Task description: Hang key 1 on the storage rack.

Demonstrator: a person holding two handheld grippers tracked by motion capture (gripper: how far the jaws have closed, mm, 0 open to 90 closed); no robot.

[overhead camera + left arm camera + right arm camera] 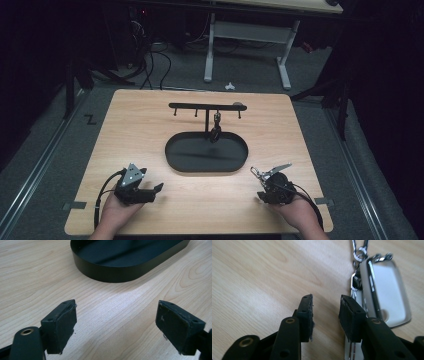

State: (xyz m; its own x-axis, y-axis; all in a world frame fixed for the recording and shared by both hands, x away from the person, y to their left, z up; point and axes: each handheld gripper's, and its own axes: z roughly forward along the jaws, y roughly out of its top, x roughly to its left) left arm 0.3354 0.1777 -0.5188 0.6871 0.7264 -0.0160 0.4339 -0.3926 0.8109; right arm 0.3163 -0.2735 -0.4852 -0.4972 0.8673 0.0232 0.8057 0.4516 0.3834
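Observation:
A silver key fob [387, 290] on a ring and chain [359, 251] lies flat on the wooden table. It sits just right of my right gripper [326, 301], whose right finger [349, 315] overlaps its edge. The jaws stand a little apart with bare wood between them. From above, the key fob [272, 171] lies at the tip of the right gripper [265, 186], near the table's front right. My left gripper [152, 192] rests at the front left. Its jaws [117, 307] are wide open over bare wood, pointing towards the black oval tray [112, 272].
The black oval tray [200, 155] lies mid-table. Behind it stands a black rack [205, 106] with several hooks, and a dark key bunch [216, 131] hangs from one of them. Table legs and cables are on the floor beyond the far edge.

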